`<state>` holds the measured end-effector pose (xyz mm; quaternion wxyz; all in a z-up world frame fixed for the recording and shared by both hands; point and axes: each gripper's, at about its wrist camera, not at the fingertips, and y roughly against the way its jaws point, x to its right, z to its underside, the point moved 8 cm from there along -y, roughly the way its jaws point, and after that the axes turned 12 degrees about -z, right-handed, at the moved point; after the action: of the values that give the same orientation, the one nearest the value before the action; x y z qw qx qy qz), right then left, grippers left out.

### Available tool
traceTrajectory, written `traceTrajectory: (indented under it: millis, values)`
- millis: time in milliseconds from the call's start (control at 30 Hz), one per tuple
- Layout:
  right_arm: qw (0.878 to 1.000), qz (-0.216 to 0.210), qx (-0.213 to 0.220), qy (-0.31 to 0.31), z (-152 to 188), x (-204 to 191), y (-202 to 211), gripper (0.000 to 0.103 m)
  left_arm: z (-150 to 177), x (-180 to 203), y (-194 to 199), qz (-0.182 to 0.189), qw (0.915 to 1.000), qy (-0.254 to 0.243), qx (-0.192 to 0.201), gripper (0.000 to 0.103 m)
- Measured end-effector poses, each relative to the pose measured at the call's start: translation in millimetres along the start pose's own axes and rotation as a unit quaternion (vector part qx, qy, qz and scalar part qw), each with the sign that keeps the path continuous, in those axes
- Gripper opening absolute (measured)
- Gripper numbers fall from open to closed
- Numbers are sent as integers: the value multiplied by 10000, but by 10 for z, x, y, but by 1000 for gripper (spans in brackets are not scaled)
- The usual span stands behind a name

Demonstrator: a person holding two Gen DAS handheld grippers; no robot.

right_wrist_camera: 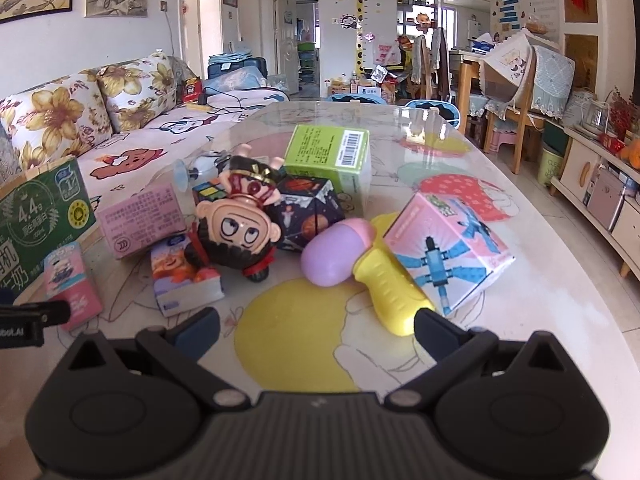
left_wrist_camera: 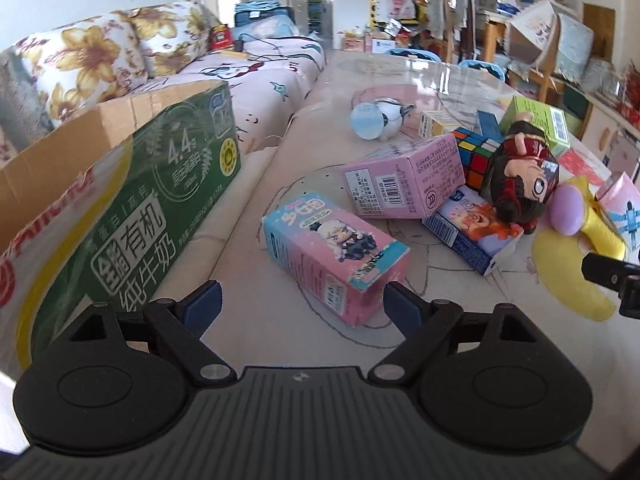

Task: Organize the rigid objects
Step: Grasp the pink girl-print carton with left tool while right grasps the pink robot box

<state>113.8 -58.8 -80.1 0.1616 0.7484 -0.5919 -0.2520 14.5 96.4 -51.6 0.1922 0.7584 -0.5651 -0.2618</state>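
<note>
A pile of toys and small boxes lies on the table. Nearest my open left gripper [left_wrist_camera: 302, 304] is a pink-and-blue figure box [left_wrist_camera: 334, 258], just ahead of the fingertips. Behind it lie a pink box [left_wrist_camera: 404, 180], a Rubik's cube [left_wrist_camera: 476, 156], a big-headed doll [left_wrist_camera: 520, 178] and a blue-orange box [left_wrist_camera: 472, 228]. My right gripper [right_wrist_camera: 316, 328] is open and holds nothing. Just ahead of it are a yellow-and-purple toy hammer [right_wrist_camera: 384, 284], a pink robot box [right_wrist_camera: 448, 248], the doll [right_wrist_camera: 240, 224], a space-print cube [right_wrist_camera: 308, 212] and a green box [right_wrist_camera: 332, 156].
An open green milk carton box [left_wrist_camera: 132, 208] stands at the table's left edge, also seen in the right wrist view as the carton [right_wrist_camera: 36, 216]. A flowered sofa [right_wrist_camera: 80, 120] runs along the left. A white round toy [left_wrist_camera: 376, 116] lies farther back. Chairs and shelves stand at the right.
</note>
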Motion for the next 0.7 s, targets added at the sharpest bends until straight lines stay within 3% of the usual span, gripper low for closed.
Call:
traceTrajectory:
  millis: [233, 400, 567, 700]
  values:
    - [9992, 325, 137, -198, -45, 301, 79, 102, -52, 163, 11, 57, 9990, 434, -102, 103]
    - [9973, 658, 316, -121, -160, 632, 76, 102, -84, 152, -130, -261, 9985, 444, -178, 103]
    - [9980, 501, 279, -274, -244, 871, -82, 102, -116, 59, -228, -473, 9978, 382, -251, 103]
    - [9991, 249, 333, -63, -352, 922, -187, 102, -145, 25, -289, -438, 9981, 280, -344, 103]
